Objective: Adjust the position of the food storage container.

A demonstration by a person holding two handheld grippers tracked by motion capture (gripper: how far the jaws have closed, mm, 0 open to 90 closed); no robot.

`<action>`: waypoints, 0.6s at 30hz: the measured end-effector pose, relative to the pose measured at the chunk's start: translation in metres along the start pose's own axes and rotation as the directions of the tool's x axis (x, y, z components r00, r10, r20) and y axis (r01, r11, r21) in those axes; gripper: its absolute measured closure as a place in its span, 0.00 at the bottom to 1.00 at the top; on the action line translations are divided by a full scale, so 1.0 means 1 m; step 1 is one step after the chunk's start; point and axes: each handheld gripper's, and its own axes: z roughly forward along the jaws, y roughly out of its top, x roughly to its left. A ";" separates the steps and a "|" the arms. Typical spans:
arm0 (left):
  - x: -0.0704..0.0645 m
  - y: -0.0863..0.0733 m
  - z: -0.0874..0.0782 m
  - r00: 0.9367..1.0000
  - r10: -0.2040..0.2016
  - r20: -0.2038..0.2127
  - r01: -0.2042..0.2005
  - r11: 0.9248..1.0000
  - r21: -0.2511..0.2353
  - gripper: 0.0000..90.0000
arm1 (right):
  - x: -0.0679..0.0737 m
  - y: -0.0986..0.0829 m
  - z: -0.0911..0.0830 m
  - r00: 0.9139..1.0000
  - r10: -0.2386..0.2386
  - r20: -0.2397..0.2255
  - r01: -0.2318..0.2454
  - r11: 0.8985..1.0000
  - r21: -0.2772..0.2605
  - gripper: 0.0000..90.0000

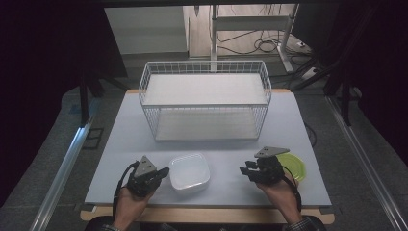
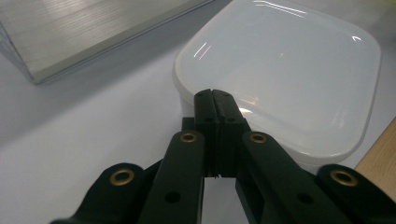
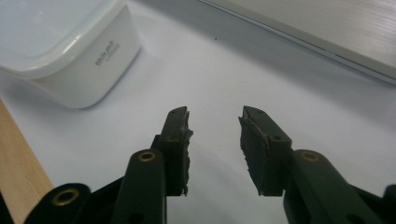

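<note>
High view — we note a white, square, round-cornered lidded container [image 1: 189,172] near the worktop's [image 1: 120,144] front edge, between the left gripper [image 1: 163,172] and right gripper [image 1: 246,171]. Left gripper view — we see the glossy translucent lid; jaws clenched together, empty, tips at the container's rim. Right gripper view — small grey print on the container's side wall, unreadable; jaws released, parted, empty.

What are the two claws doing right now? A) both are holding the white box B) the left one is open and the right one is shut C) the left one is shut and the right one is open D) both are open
C: the left gripper has its jaws pressed together just beside the white container, while the right gripper shows a clear gap between its jaws over the bare table.
</note>
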 end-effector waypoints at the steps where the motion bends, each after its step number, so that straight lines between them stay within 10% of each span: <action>1: -0.001 0.001 0.002 1.000 0.002 0.002 -0.002 1.000 -0.001 1.00 | 0.000 0.000 0.000 1.000 0.000 0.000 0.000 1.000 0.000 0.72; 18: -0.011 0.028 0.032 0.997 0.056 0.052 -0.056 0.998 0.007 1.00 | 0.020 0.008 0.018 0.995 -0.055 -0.088 0.058 0.998 0.038 0.84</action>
